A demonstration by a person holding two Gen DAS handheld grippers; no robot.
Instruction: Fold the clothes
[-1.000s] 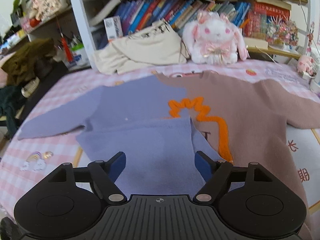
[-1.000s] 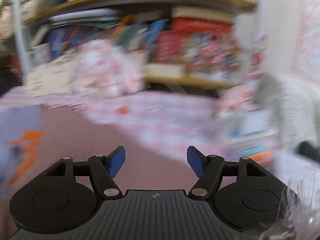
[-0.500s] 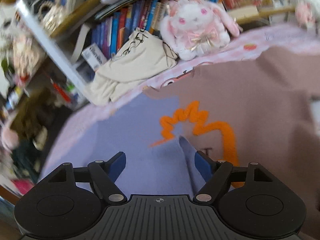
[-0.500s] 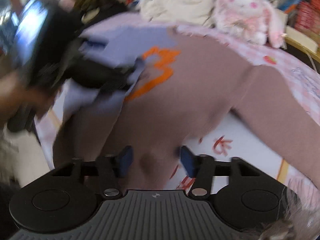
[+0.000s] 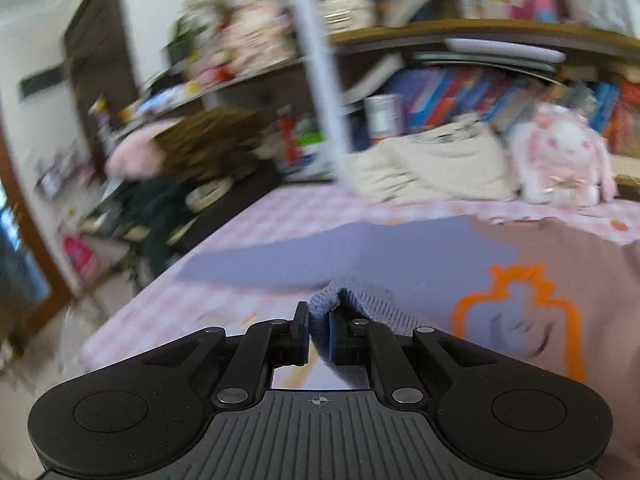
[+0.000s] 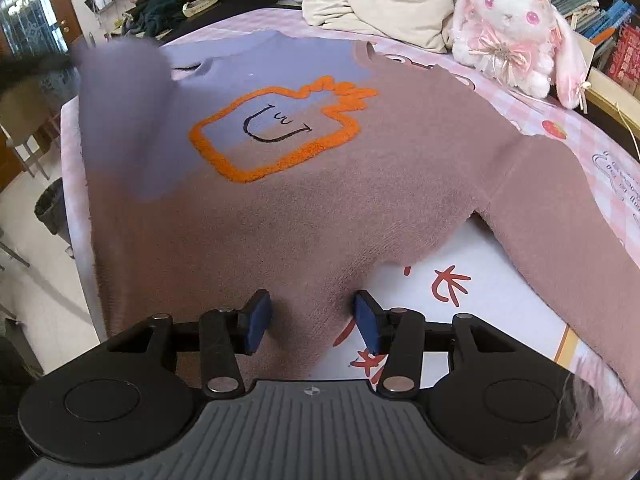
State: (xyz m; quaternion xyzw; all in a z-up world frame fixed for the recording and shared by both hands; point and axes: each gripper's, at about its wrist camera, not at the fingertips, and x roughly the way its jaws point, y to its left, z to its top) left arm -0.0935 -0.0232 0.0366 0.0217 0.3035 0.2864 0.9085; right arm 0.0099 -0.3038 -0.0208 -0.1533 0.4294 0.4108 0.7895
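Your left gripper [image 5: 319, 330] has its jaws pinched narrow on a ribbed lilac edge of the sweater [image 6: 320, 184], and that edge rises in a small peak right at the fingertips. Which corner of the lilac side it is, the wrist view does not settle. From the peak the cloth runs away to your right, toward the orange outline [image 6: 276, 132] on the chest, while the lilac sleeve [image 5: 280, 258] lies flat and straight ahead, pointing out to the left across the bench [image 5: 280, 208].

Your right gripper [image 6: 311, 320] has its jaws wide, one pad on each side of the brown hem, low over the cloth and gripping nothing. Whether the pads touch the knit I cannot tell.

Outward from there, the sweater lies chest up on the bench, its collar at the far side near the plush rabbit [image 6: 516, 32] and the beige garment [image 6: 384, 0]. Its long axis runs straight away from the right jaws, hem near and collar far. The brown sleeve [image 6: 572, 216] stretches out flat to your right. In the right view a blurred lilac mass stands raised at the left edge of the body.

So the left hand is the one that has cloth, and a fold from it would travel rightward, across the long axis, toward the orange outline. The right jaws sit at the hem and are nearer the brown half.
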